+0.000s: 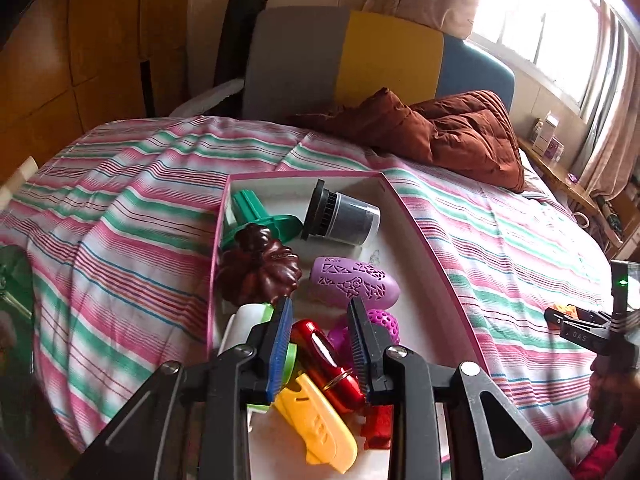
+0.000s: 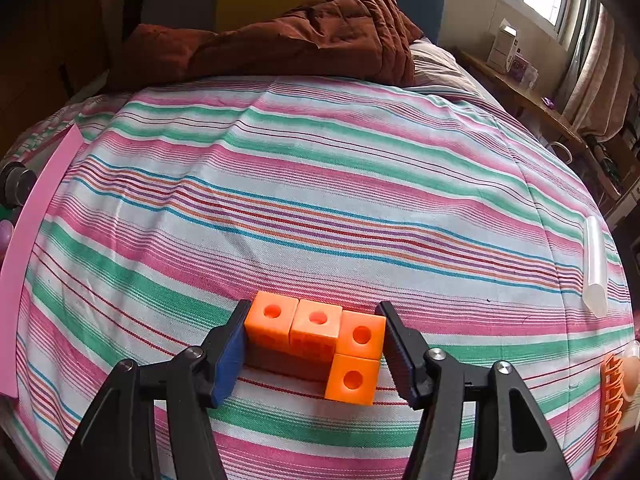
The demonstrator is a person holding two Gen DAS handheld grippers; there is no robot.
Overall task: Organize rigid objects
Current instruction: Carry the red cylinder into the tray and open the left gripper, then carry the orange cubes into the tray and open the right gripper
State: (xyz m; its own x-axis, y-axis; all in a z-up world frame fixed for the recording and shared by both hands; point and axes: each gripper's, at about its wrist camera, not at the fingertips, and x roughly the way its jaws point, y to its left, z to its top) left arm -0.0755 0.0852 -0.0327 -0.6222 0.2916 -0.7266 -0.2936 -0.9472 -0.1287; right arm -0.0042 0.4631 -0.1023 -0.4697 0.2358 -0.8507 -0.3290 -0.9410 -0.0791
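Our left gripper (image 1: 320, 320) hangs over the near end of the pink-rimmed box (image 1: 420, 236), its jaws drawn in narrow, and they look to straddle the red metal piece with a key ring (image 1: 326, 364) lying below; whether the pads actually press on it we cannot tell from here. Around it the box is already well filled: a yellow plastic piece (image 1: 320, 428), a purple perforated ball (image 1: 386, 322), a lilac patterned capsule (image 1: 354, 282), a dark brown pumpkin shape (image 1: 260, 268), a green plastic part (image 1: 256, 216) and a black-capped canister (image 1: 340, 216) at the far end. So most of the gathering looks done.

Over on the right, our right gripper (image 2: 314, 344) has its jaws about half open, set down either side of the orange linked cubes (image 2: 320, 336) on the striped bedsheet (image 2: 320, 200); the left pad sits right against the end cube, the right pad just beside the other end, so we'd call it bracketed, not clearly squeezed. The box edge shows well away at far left.

Still out on the bed, we reckon: those cubes, a clear tube (image 2: 596, 268) near the right edge, and an orange ribbed piece (image 2: 610, 408) at the lower right.
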